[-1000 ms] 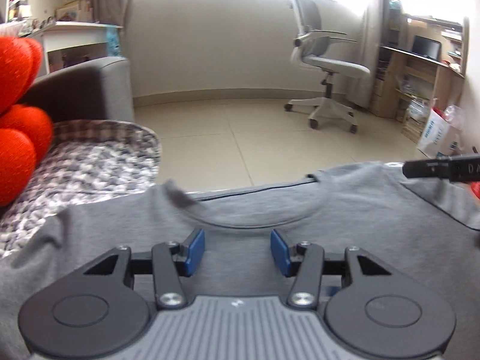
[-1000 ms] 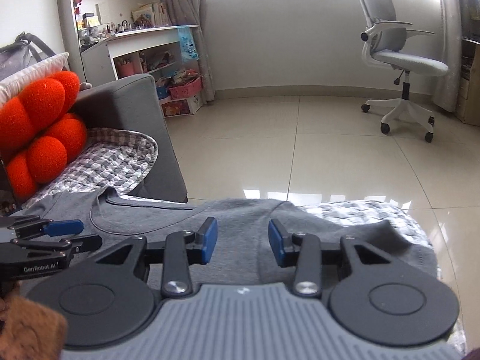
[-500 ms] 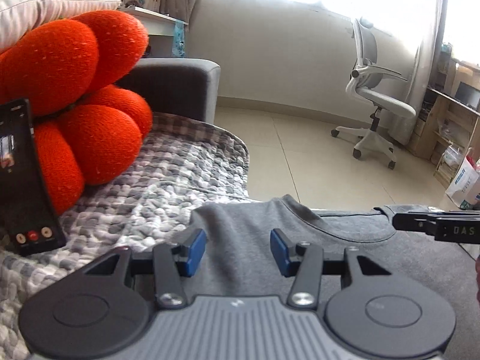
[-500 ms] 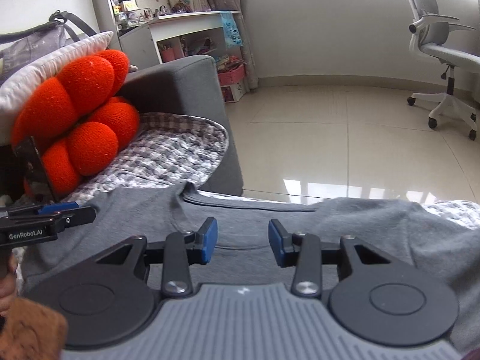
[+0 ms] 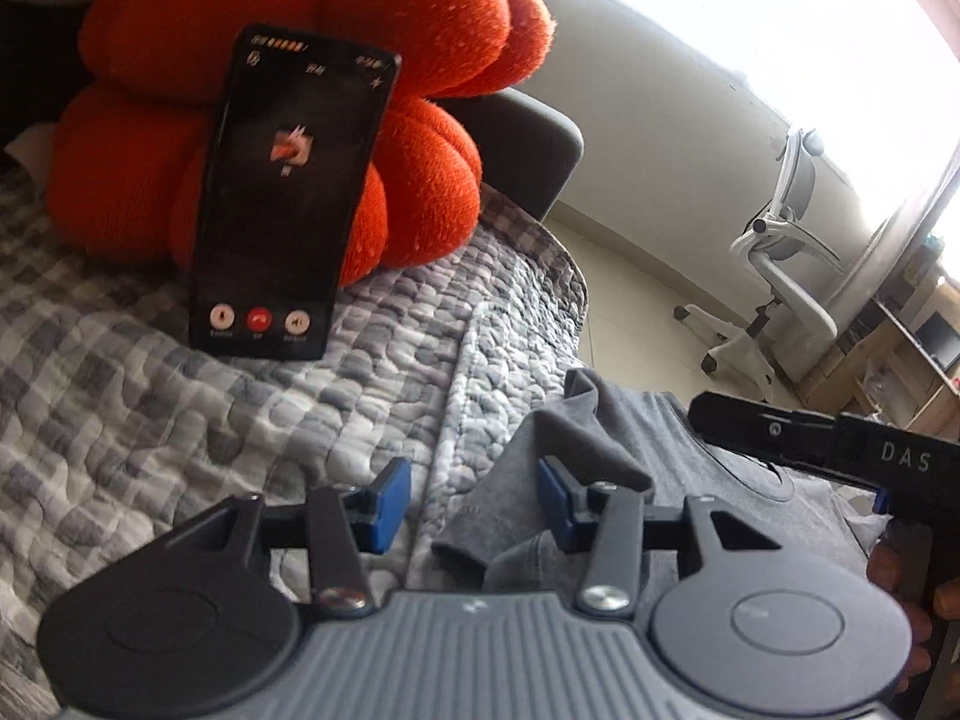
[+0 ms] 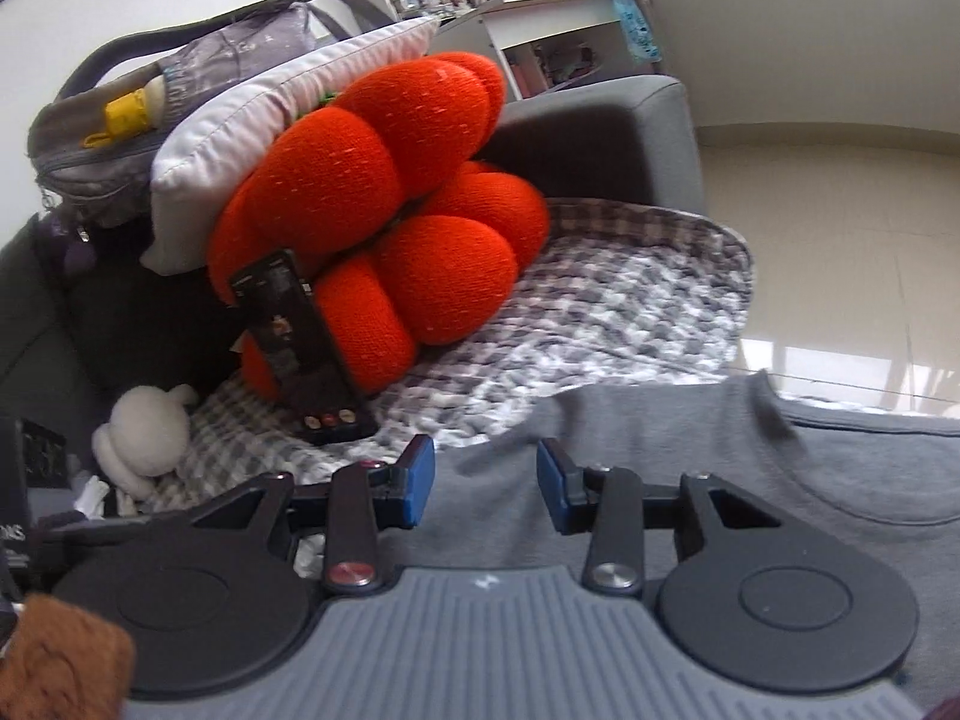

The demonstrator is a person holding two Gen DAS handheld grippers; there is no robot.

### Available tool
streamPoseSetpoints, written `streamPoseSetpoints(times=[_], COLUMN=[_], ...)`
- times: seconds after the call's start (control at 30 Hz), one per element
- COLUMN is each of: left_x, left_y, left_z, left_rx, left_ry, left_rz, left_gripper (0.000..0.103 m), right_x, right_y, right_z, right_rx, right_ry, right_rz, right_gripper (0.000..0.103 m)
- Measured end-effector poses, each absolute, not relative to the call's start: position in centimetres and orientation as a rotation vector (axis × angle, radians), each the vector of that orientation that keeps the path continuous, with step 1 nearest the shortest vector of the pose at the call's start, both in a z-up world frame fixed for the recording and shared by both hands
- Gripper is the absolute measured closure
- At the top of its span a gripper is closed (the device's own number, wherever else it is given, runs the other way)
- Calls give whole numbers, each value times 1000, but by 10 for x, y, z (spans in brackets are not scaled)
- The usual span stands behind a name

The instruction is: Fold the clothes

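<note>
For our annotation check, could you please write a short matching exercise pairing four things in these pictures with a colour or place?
Things:
1. phone
2. cushion
3. sweatshirt
4. office chair

Descriptions:
A. plain grey, spread in front of the grippers
B. standing on the tiled floor
C. orange-red and lobed
D. propped against the cushion, screen lit

Pairs: 1-D, 2-C, 3-A, 4-B

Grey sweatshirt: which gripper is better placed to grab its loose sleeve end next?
Probably left: the left gripper has the sleeve cuff between its open jaws; the right gripper hangs over flat sweatshirt body.
</note>
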State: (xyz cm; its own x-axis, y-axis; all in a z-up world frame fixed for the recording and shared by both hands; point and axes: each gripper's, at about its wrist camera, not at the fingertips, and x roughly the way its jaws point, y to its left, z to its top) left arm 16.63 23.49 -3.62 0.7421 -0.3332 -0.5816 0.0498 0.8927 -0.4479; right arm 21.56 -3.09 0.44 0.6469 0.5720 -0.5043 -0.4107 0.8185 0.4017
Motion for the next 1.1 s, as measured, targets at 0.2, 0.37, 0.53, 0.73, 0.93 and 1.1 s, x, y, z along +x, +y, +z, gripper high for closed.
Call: streamPoseSetpoints(times=[0.2,0.37,0.53,0.73,0.93,1.1], left_x=[174,171,170,171,181,197], left_y=[243,242,246,240,230,225], left_z=[-57,-55,-48,-26,2,20], left_rx=[-504,-472,-489,-443,-354,-247], left_ry=[754,736,702,644,605,586], left_rz=[-266,-245,-229,-177,-136,-58], left_gripper=[70,88,96,101,101,101], right_x=[216,216,217,223,223,222], right_y=[1,0,-18,-37,-38,-32], right_z=[-10,-26,-31,-30,-29,-31], right_rx=[332,371,395,455,468,434], right_ry=[688,704,704,683,685,685], right_rz=[703,709,693,674,695,695], right_gripper=[61,61,61,61,61,61])
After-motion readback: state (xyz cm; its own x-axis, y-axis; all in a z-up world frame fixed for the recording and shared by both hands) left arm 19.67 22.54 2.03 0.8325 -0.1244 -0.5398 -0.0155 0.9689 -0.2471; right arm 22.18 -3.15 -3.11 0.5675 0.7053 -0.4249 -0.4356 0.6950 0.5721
